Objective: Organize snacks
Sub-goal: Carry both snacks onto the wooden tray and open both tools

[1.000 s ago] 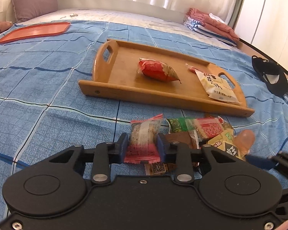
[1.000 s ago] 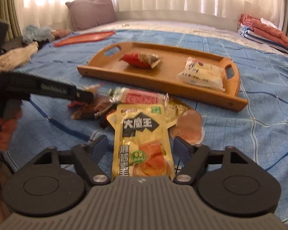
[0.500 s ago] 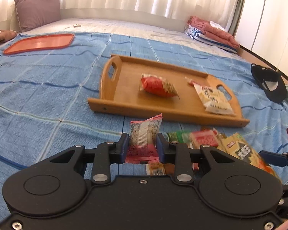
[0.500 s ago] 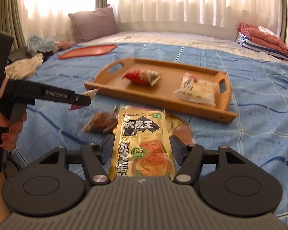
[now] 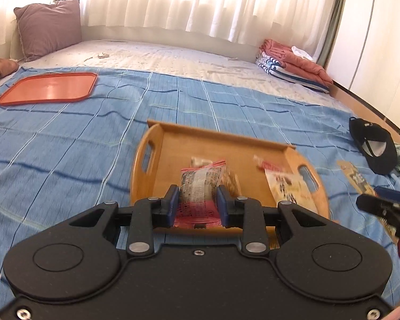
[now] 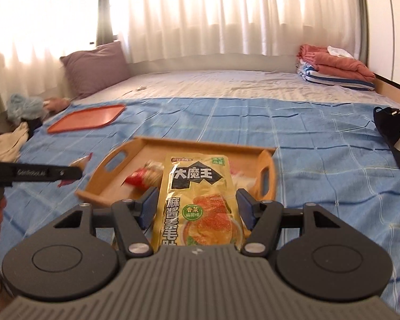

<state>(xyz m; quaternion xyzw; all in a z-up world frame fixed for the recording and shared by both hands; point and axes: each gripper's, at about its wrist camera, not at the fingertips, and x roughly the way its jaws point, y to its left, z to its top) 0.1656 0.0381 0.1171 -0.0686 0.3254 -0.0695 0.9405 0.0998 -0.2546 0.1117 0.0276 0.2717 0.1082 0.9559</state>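
My left gripper [image 5: 198, 202] is shut on a pink-and-clear snack packet [image 5: 200, 186] and holds it in the air in front of the wooden tray [image 5: 157, 149]. On the tray lie a white packet [image 5: 288, 186] and a red packet, mostly hidden behind the held one. My right gripper [image 6: 197, 202] is shut on a yellow snack pouch [image 6: 197, 200], raised before the same tray [image 6: 114, 165], where the red packet [image 6: 141, 180] shows. The left gripper [image 6: 66, 172] shows at the left of the right wrist view, and the right gripper [image 5: 381, 202] at the right edge of the left wrist view.
The tray rests on a blue checked bedspread [image 5: 66, 138]. An orange plastic tray [image 5: 50, 90] lies at the far left. A black cap [image 5: 373, 146] lies at the right. Folded towels [image 6: 336, 66] and a purple pillow [image 6: 93, 66] lie at the back.
Both grippers have lifted their packets up off the pile on the bedspread and moved toward the wooden tray. The loose snack pile has dropped out of view.
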